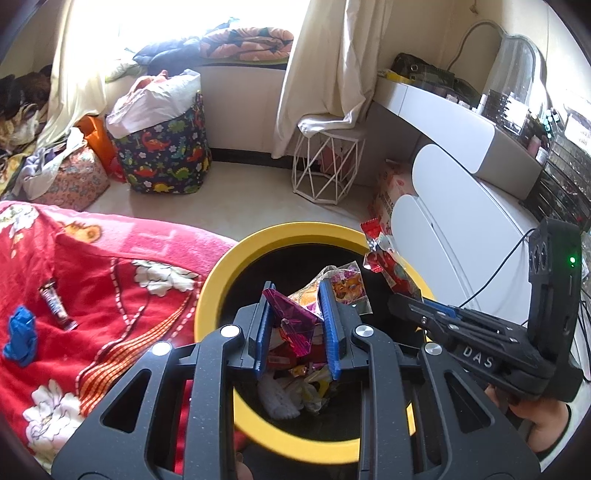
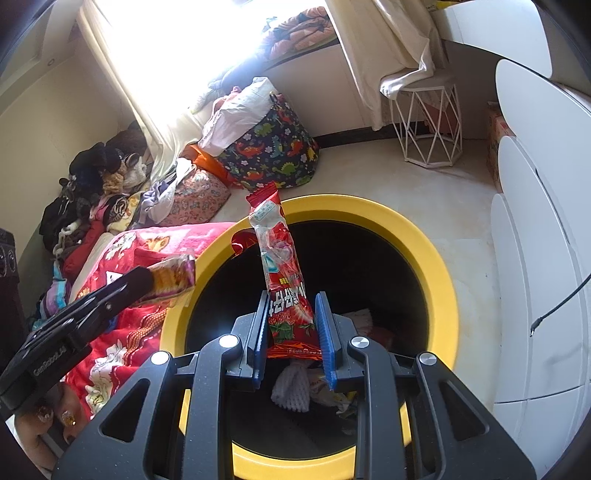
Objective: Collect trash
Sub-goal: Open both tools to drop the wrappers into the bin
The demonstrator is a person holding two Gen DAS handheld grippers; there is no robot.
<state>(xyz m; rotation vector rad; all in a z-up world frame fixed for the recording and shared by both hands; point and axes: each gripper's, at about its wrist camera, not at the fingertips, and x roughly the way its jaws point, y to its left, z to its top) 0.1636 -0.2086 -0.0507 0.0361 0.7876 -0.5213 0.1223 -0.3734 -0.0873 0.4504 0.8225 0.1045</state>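
Two grippers hover over the yellow-rimmed bin (image 2: 436, 266) at lower centre. The left gripper (image 1: 295, 317) pinches crumpled wrappers (image 1: 295, 314); the right gripper (image 2: 291, 325) pinches a red wrapper (image 2: 284, 280). Released off-centre, the light wrappers might catch the rim and fall outside.

Bright window (image 1: 166, 22) with cream curtains (image 1: 332, 62), pale floor (image 1: 251, 199), white dresser (image 1: 461, 206).

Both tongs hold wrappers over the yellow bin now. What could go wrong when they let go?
1. The long red wrapper in the right tongs reaches out to the yellow bin's far rim, so it may catch there or fall outside.
2. The left tongs hold crumpled wrappers near the red blanket; a piece may land on it.
3. A candy bar wrapper on the blanket may be forgotten.
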